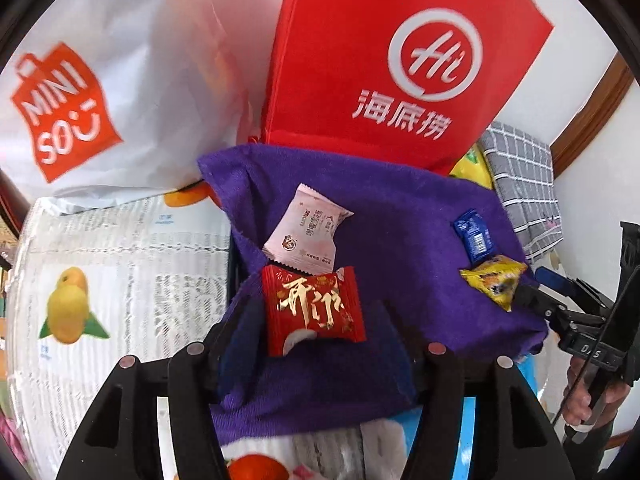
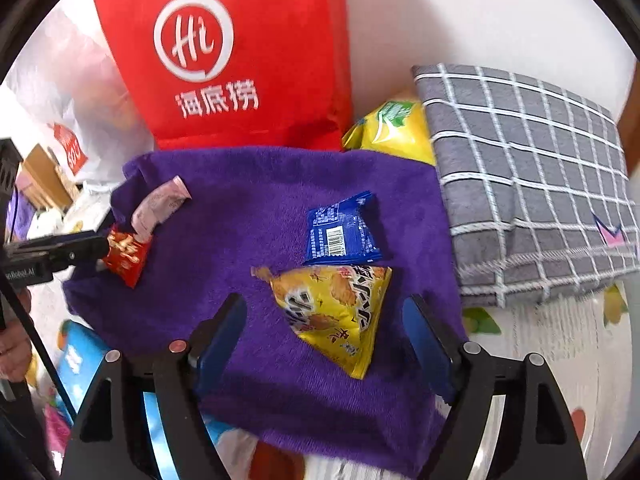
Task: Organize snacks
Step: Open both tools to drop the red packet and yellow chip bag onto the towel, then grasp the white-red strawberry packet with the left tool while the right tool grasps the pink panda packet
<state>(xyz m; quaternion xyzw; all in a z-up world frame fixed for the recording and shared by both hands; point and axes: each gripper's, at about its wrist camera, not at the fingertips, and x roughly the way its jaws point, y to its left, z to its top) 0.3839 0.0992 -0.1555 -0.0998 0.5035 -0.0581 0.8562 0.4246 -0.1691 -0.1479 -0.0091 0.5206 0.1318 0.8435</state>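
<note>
The left gripper (image 1: 316,332) was seen with jaws parted, a red snack packet (image 1: 314,310) lying loose between the fingers, not pinched. Just beyond it, a pale pink packet (image 1: 306,234) was laid touching the red one. The right gripper (image 2: 324,320) was likewise held apart around a yellow triangular packet (image 2: 340,312), with gaps left on both sides. A blue packet (image 2: 342,232) was found just beyond the yellow one. All four were spread on a purple towel (image 2: 248,208). Behind it, a red bag (image 2: 240,60) was stood upright, a grey checked cloth (image 2: 520,180) at the right.
</note>
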